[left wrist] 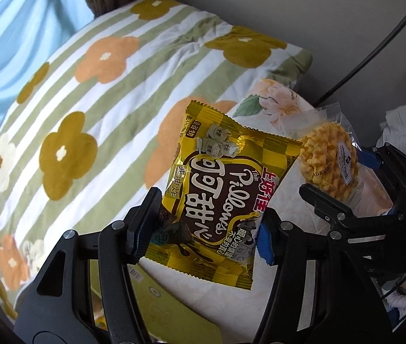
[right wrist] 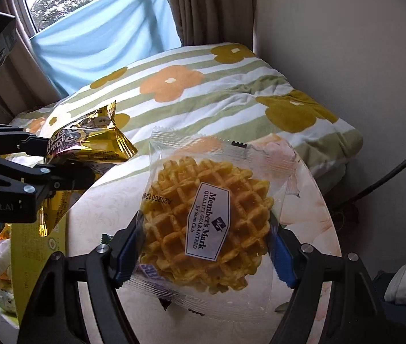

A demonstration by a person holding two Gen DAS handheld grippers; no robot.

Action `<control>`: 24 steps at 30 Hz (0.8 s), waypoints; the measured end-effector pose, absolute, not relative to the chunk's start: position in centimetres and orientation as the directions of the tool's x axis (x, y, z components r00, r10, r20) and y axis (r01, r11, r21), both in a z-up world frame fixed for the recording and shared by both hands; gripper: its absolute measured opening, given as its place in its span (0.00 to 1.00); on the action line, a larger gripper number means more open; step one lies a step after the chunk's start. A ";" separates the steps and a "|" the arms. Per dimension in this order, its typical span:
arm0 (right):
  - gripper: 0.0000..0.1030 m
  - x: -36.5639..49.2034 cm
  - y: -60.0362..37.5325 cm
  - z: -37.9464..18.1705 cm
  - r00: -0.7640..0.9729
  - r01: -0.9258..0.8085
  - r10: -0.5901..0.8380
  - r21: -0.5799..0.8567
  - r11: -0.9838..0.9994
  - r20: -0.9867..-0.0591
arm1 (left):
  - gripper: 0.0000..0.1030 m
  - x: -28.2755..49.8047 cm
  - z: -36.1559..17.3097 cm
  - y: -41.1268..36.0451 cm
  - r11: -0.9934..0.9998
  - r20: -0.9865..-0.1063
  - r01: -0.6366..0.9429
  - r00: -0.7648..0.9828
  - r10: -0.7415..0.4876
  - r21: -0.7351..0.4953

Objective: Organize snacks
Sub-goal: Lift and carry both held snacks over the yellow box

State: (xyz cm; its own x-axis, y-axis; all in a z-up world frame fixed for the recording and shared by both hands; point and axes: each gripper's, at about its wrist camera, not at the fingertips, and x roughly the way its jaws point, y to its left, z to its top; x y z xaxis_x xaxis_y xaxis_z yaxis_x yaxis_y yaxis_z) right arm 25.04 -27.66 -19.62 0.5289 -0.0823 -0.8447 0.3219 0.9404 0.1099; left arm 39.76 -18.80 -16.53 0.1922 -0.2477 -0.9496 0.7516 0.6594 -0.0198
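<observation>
Clearly the left gripper (left wrist: pixel 203 223) clamps the gold Pillows packet (left wrist: pixel 217 189), the right gripper (right wrist: pixel 203 246) the wrapped waffle (right wrist: pixel 206 223) beside it; slick film could slip.

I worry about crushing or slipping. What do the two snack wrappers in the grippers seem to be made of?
Gold-and-brown Pillows snack bag: apparently metallised foil film, glossy, with bright mirror-like creases. Clear waffle wrapper: seemingly thin transparent plastic film, shiny, the waffle visible through it, edges crimped.

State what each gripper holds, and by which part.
Left gripper: gold Pillows snack packet, pinched across its lower sides. Right gripper: clear-wrapped Member's Mark waffle, gripped at its side edges.
</observation>
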 end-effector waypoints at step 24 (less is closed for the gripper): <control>0.71 28.0 -15.2 -10.5 0.614 -0.272 0.298 0.159 0.949 -0.731 | 0.54 33.7 -8.1 7.0 0.985 -0.881 0.171 0.463 -0.096 -0.018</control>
State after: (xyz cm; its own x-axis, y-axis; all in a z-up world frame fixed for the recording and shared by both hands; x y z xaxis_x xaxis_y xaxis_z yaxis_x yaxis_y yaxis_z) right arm 27.98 -15.20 -10.48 0.6142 0.2981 -0.7307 -0.2719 0.9492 0.1586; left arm 33.67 7.00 -8.08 0.4629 -0.0960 -0.8812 0.1707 0.9852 -0.0177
